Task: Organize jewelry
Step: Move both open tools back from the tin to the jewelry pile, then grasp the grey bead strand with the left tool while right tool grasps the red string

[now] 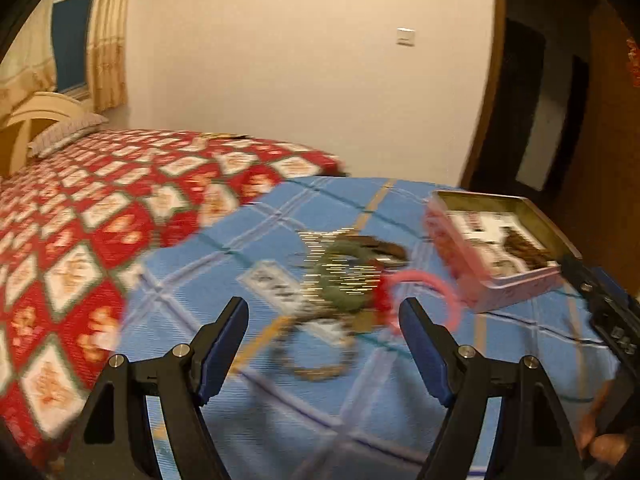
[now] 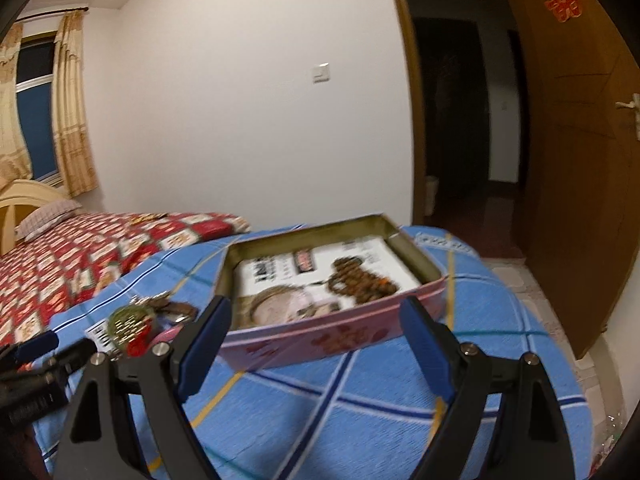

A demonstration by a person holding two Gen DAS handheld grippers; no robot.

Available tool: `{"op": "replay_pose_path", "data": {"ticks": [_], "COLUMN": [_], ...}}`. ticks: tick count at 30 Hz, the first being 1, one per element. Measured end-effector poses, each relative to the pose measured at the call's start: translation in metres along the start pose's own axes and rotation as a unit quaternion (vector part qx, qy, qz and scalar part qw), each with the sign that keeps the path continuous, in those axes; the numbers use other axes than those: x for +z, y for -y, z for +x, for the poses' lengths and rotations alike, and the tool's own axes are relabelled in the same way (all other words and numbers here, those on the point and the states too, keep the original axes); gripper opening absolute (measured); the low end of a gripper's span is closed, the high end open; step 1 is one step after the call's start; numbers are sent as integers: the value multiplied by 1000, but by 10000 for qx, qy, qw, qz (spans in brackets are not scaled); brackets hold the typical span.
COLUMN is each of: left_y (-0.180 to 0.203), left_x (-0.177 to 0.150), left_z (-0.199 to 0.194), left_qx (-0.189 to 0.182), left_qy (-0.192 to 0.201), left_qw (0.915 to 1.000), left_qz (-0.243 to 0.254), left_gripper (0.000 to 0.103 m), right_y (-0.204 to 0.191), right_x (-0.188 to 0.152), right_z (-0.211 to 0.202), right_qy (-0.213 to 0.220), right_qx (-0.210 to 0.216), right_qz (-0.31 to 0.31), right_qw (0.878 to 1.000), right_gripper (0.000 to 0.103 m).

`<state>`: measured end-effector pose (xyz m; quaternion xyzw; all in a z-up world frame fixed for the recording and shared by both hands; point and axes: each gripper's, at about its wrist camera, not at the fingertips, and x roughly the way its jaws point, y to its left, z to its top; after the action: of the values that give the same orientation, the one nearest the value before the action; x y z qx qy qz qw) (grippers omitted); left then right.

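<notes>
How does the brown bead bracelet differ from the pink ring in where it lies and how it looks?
The brown bead bracelet lies inside the pink tin on printed paper; the pink ring lies outside the tin on the blue checked cloth. The bracelet is dark and knobbly; the ring is smooth. Neither is held.

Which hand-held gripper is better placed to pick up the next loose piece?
Left. The left hand-held gripper, open, faces the jewelry pile; the right hand-held gripper faces the tin.
</notes>
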<state>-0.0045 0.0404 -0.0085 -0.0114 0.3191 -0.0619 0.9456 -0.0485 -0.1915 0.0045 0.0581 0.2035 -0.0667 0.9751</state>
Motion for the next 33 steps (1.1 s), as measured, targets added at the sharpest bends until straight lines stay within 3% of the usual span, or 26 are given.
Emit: {"op": "replay_pose_path", "data": {"ticks": [2, 6, 9, 14, 22, 29, 33], "left_y": [-14, -38, -51, -57, -57, -64, -64], "left_x": [0, -2, -2, -1, -2, -2, -3], "left_z": [-1, 1, 6, 5, 7, 11, 14], "left_qx": [350, 602, 493, 338, 275, 154, 116], "left_qy": [-19, -63, -213, -251, -327, -463, -554], "left_qw": [9994, 9982, 9985, 9990, 9991, 9986, 9982], "left_qz": [81, 38, -91, -164, -32, -199, -189], "left_gripper": [78, 78, 78, 78, 78, 78, 78], "right_y": [-7, -25, -41, -75, -105, -117, -122], "right_x": [-2, -8, -16, -24, -30, -28, -29], "right_z": [0, 5, 16, 42, 82, 95, 94], "right_qy": [-80, -407, -858, -1558, -2284, -2367, -2339], "right_qx": [159, 630, 1044, 1224, 1063, 913, 876], "right_qz": [-39, -85, -112, -449, -643, -878, -1211], "right_qw": [9998, 9971, 9908, 9792, 9656, 9633, 9607], "right_gripper": [87, 87, 87, 87, 87, 95, 81]}}
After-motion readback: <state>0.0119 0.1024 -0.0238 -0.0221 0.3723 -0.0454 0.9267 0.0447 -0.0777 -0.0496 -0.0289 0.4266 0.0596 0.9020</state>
